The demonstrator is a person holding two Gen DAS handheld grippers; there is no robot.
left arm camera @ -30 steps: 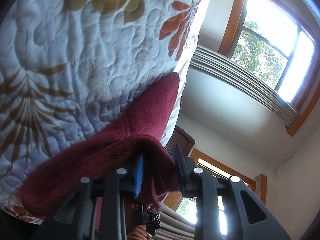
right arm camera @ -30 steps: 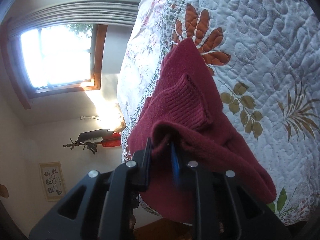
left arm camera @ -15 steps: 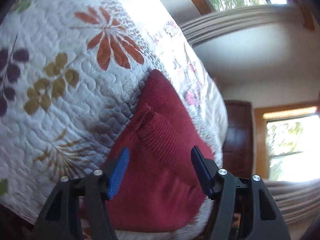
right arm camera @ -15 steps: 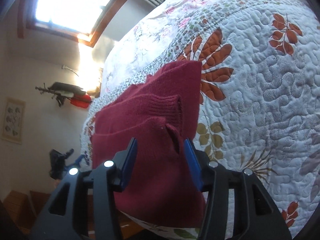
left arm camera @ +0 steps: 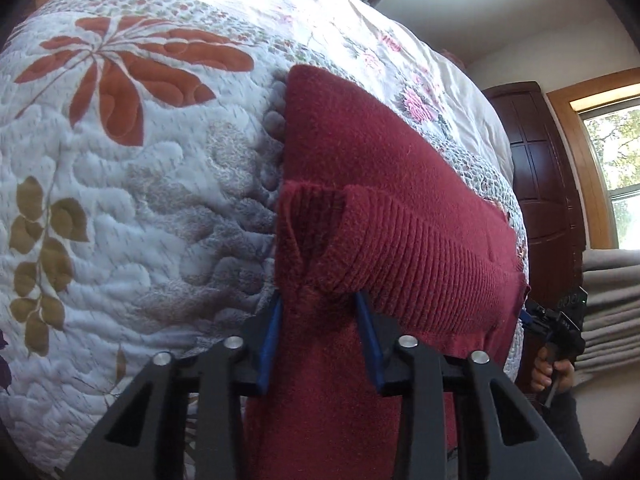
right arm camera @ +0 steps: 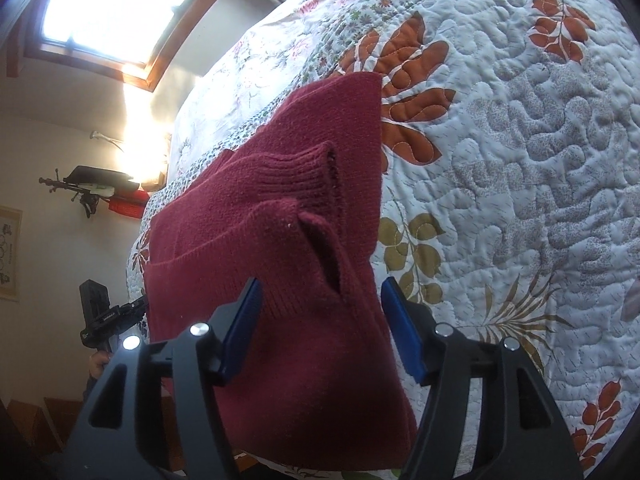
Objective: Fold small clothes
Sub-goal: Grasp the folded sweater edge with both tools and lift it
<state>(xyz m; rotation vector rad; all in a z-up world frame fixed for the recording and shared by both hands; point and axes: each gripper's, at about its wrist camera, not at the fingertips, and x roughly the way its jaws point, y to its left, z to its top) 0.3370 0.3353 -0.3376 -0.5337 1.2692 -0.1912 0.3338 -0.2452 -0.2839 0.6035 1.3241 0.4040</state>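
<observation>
A dark red knit sweater lies folded on a quilted bedspread near the bed's edge, with a ribbed cuff on top. In the left wrist view my left gripper pinches a puckered fold of the sweater's near edge between its blue pads. In the right wrist view the sweater lies under my right gripper, whose jaws stand wide open above the cloth, gripping nothing. A hand with the other gripper shows at the right of the left view.
The floral quilt stretches away to the right of the sweater. A dark wooden door and grey curtains stand beyond the bed. A bright window sits at the upper left of the right view.
Both grippers let go of the lifted sweater, which now lies flat on the quilt. The left gripper opened wide, then narrowed again on the near edge. The right gripper's jaws spread wider.
</observation>
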